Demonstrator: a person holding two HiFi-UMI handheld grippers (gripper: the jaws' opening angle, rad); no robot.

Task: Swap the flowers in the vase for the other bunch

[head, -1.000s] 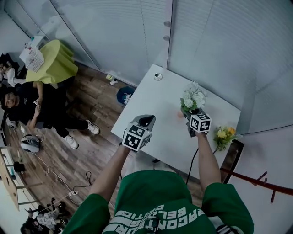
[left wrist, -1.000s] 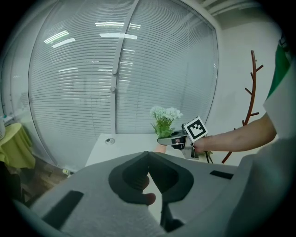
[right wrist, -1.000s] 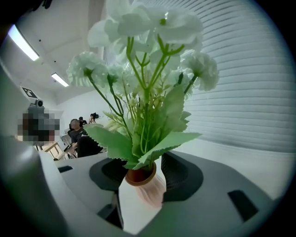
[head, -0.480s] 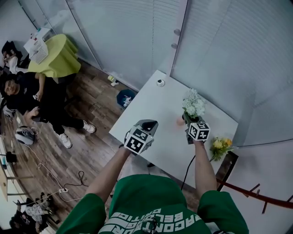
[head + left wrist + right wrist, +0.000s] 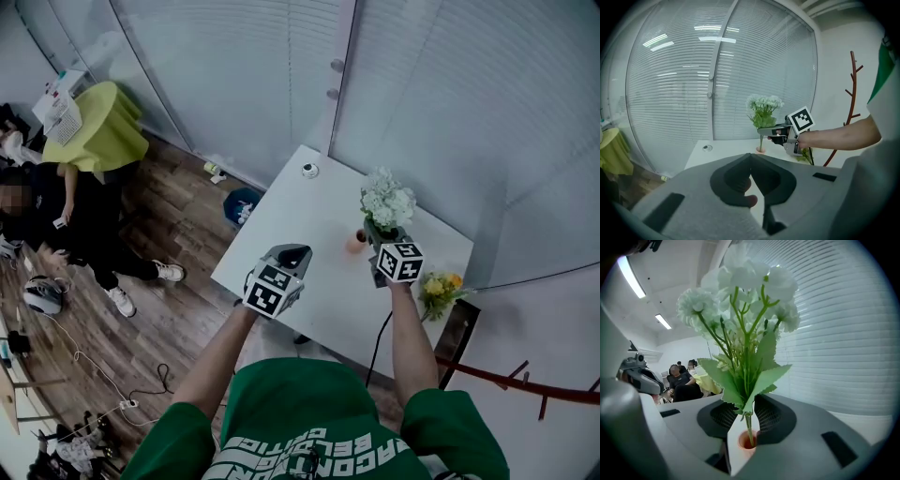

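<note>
White flowers point(image 5: 740, 291) stand between the jaws of my right gripper point(image 5: 743, 411). The jaws are closing and pinch the green stems and leaves just above the small pink vase point(image 5: 747, 440). The stem ends still dip into the vase mouth. In the head view the vase point(image 5: 357, 242) stands on the white table point(image 5: 309, 234), with the right gripper point(image 5: 377, 231) beside it. A yellow bunch point(image 5: 439, 287) lies at the table's right edge. My left gripper point(image 5: 291, 255) hovers over the table's near left side, shut and holding nothing.
A small round white object point(image 5: 308, 171) sits at the table's far corner. Glass walls with blinds point(image 5: 422, 84) rise behind the table. A red branch-shaped stand point(image 5: 525, 384) is at the right. People sit by a yellow-green table point(image 5: 98, 131) far left.
My right gripper has closed on the white flowers' stems and risen a little with them. The left gripper has stayed where it was.
</note>
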